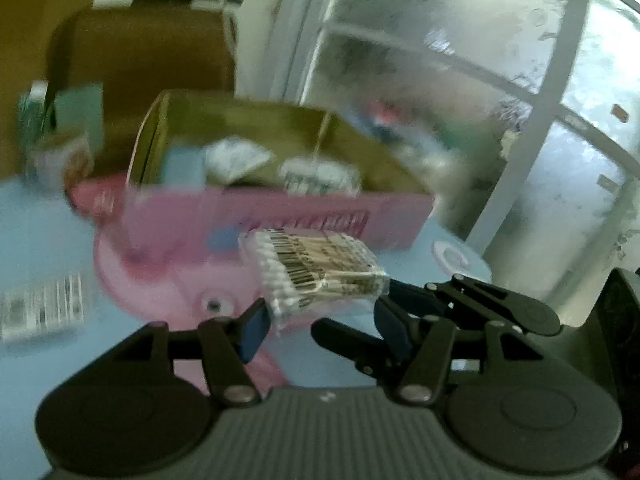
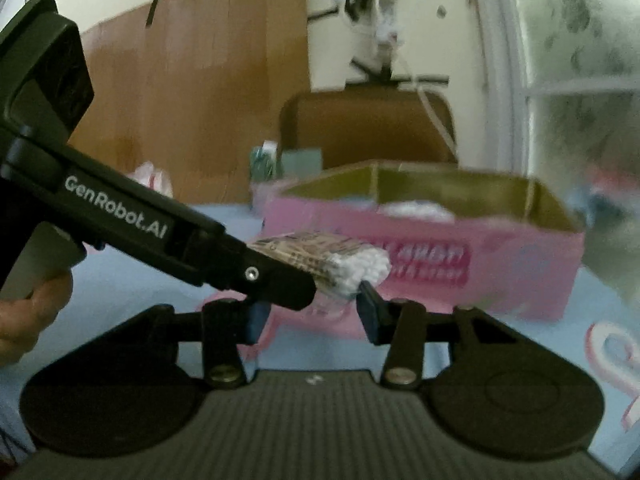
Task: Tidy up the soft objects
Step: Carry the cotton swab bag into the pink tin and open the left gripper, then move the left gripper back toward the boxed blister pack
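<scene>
A clear pack of cotton swabs (image 1: 316, 268) with a barcode label hangs in the air in front of a pink open cardboard box (image 1: 280, 216). My left gripper (image 1: 320, 324) has wide jaws; the pack's lower corner lies at the left pad (image 1: 254, 330). In the right wrist view the pack (image 2: 328, 260) sticks out from the left gripper's fingers (image 2: 276, 280), which appear shut on it. My right gripper (image 2: 312, 316) is open just below the pack. The box (image 2: 440, 256) holds white packets.
A blue table cover (image 1: 40, 240) lies under everything. A white labelled packet (image 1: 44, 312) lies at the left. Small jars and packets (image 1: 56, 136) stand behind the box, before a brown chair (image 2: 368, 128). A window (image 1: 480, 80) is at the right.
</scene>
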Demonstrator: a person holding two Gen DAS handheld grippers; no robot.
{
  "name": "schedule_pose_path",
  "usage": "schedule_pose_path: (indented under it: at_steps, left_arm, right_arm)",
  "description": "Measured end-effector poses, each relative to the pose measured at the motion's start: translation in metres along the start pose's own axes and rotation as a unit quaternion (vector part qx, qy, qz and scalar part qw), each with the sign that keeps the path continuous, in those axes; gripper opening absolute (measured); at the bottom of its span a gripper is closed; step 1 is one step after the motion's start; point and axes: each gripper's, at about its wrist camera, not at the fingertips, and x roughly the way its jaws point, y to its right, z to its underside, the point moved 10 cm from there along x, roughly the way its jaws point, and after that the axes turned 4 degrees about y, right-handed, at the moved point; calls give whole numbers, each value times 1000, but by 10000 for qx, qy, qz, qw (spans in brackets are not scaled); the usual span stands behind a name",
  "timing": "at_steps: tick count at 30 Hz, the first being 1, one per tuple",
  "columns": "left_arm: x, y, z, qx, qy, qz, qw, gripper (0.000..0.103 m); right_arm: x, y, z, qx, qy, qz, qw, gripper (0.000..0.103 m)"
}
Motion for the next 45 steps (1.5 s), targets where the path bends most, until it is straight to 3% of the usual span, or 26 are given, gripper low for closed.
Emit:
schedule_pose_path:
  at_steps: [4, 6, 8, 11, 14, 16, 20, 25, 31, 39, 42, 45]
  left_arm:
    - [6, 14, -34, 519, 244, -101, 9983, 60]
    - [16, 17, -54, 689, 351, -119, 9969, 65]
    - [33, 20, -74, 896, 472, -232, 9946, 84]
    - [72, 10, -95, 1158, 562, -818, 9883, 92]
    - [94, -20, -96, 639, 279, -1433, 9872, 88]
    - [83, -25, -91, 114, 428, -1093, 9930, 89]
    - [56, -31, -75, 52, 667, -1235, 9901, 91]
    - [28, -34, -47, -287, 624, -993, 9927, 92]
    - [-10, -56, -23, -468, 684, -986, 9917, 93]
    - [-53, -119, 33, -591, 342, -1877, 9798, 93]
    - [-70, -146, 54, -693, 212, -2231, 9721, 93]
    - [-93, -170, 66, -906, 326, -2387, 9663, 93]
  right_arm:
    - [5, 15, -27, -184, 374, 223, 9989, 50]
    - [16, 29, -40, -208, 472, 367, 9980, 50]
    - [34, 44, -51, -161, 514, 516, 9972, 52]
    - [80, 70, -59, -138, 379, 896, 9952, 55]
    - [109, 92, -44, -248, -38, 1407, 9897, 55]
    - [97, 96, -39, 77, 63, 1250, 9921, 56]
    - [67, 91, -30, 272, 302, 1161, 9924, 56]
    - [40, 74, -29, 639, 574, 1015, 9911, 57]
    - [40, 35, -17, 703, 257, 570, 9956, 58]
    - [69, -20, 9, 767, -635, -200, 9948, 59]
    - [75, -36, 11, 566, -756, -284, 9951, 60]
    - [81, -49, 10, 491, -817, -392, 9947, 62]
